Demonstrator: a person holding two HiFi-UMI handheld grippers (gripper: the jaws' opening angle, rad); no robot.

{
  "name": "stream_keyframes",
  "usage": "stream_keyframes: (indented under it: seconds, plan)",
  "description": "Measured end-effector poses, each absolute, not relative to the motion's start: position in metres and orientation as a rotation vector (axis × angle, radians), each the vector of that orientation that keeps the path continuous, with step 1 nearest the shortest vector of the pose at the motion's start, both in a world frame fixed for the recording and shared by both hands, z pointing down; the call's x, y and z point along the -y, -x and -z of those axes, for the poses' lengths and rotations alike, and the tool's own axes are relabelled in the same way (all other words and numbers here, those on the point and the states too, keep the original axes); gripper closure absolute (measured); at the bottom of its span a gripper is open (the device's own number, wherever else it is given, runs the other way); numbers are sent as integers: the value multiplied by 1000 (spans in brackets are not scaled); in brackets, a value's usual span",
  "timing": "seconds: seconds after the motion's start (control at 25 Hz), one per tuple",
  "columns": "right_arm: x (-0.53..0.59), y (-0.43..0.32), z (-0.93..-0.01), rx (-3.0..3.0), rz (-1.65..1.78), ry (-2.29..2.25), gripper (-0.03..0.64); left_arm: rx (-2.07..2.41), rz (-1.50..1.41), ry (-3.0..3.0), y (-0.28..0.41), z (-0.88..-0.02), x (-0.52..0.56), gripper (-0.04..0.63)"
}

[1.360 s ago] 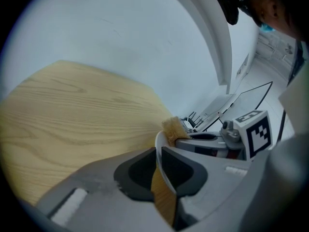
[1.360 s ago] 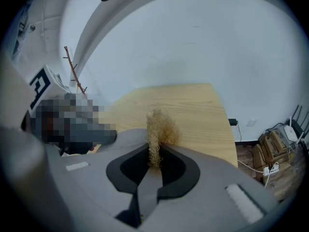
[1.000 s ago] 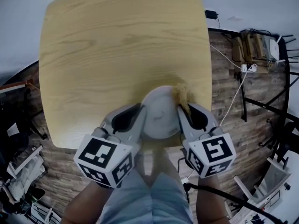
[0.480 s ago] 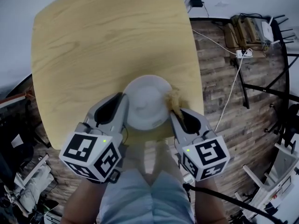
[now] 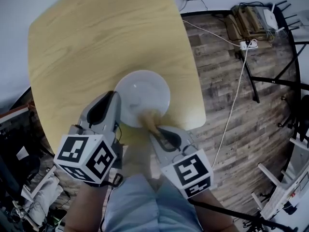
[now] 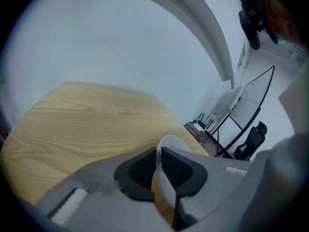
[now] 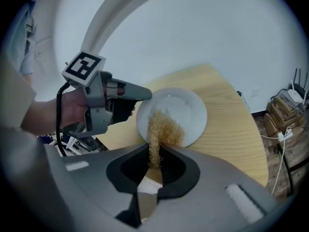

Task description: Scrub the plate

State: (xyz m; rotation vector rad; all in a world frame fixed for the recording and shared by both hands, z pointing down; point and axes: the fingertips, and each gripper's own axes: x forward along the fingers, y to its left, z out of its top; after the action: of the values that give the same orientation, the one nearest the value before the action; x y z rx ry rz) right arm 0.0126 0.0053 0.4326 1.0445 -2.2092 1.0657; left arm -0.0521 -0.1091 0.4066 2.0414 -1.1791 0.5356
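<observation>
A white plate [image 5: 143, 96] lies near the front edge of the light wooden table [image 5: 96, 42]. My left gripper [image 5: 117, 106] is shut on the plate's left rim; in the left gripper view the rim [image 6: 167, 151] runs edge-on between the left gripper's [image 6: 158, 153] jaws. My right gripper [image 5: 153, 128] is shut on a tan fibrous scrubber [image 5: 151, 119] that rests on the plate's near rim. In the right gripper view the scrubber [image 7: 162, 128] sticks out from the right gripper [image 7: 154, 154] onto the plate [image 7: 181, 111], with the left gripper [image 7: 107, 102] at the plate's left.
The table's front edge [image 5: 188, 124] lies just under both grippers. To the right is wood-plank floor [image 5: 231, 81] with a white cable [image 5: 235, 105], a power strip [image 5: 248, 44] and black metal frames [image 5: 275, 81]. Clutter [image 5: 29, 192] sits at lower left.
The right gripper has swept the scrubber round the plate, from its far right rim to its near rim. The left gripper has kept its hold on the plate's left rim.
</observation>
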Motion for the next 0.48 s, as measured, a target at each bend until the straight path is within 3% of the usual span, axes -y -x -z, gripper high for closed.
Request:
stream_keyframes:
  seconds: [0.28,0.48]
  plan:
    - [5,22,-413,2339,-1095,-946,572,1160,-522,-2030,45,-408,103,540]
    - [22,7,-404,2359,-1093,-980,572,1138,-503,-2018,50,-411,105,541]
